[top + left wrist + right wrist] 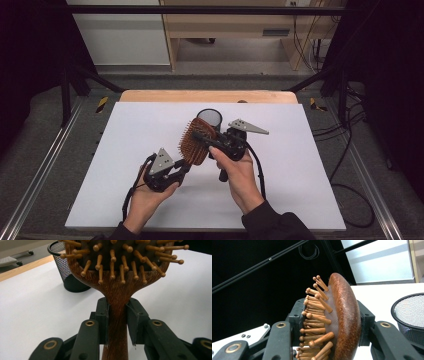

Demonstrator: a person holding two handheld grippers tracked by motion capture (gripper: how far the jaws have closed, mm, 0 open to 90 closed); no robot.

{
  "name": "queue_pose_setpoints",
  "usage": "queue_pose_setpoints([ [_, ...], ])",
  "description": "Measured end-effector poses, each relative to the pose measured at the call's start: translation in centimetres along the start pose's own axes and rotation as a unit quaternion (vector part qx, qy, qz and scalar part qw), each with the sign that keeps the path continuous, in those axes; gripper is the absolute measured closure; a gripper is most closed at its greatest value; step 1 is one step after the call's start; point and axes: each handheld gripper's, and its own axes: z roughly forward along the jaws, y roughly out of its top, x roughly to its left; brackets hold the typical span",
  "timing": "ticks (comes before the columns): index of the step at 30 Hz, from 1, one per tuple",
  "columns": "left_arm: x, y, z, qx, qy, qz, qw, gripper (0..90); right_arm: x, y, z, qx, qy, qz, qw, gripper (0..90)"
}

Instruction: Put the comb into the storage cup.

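A big white table takes up most of the high view, with a strip of wood along its far edge. Two hands come in from the bottom, and each one holds a black gripper.

A black wire-mesh cup stands on the table near the far edge, just behind the grippers. In the left gripper view the mesh cup stands behind the brush on its left. In the right gripper view its round rim is on the right.

The wooden hairbrush is up off the table, held between the two grippers near the middle. Its bristle side faces up in the high view, and its head tips toward the cup.

The left gripper holds the hairbrush by its handle. In the left gripper view both jaws press tight on the sides of the brown handle, and the brush head with its little wooden pins rises above them.

The right gripper holds the brush head. In the right gripper view one jaw sits on the pin side and the other on the smooth round back of the head. The jaws are about half wide, closed around the head.
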Motion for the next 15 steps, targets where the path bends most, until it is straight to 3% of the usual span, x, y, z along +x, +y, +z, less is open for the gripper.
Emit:
queue_pose_setpoints([
  [15,0.83,-0.28,-0.42,-0.03,0.013,-0.033,0.9989,68.8,0.39,0.81,0.91,0.003,0.001,-0.004,1.0,53.1],
])
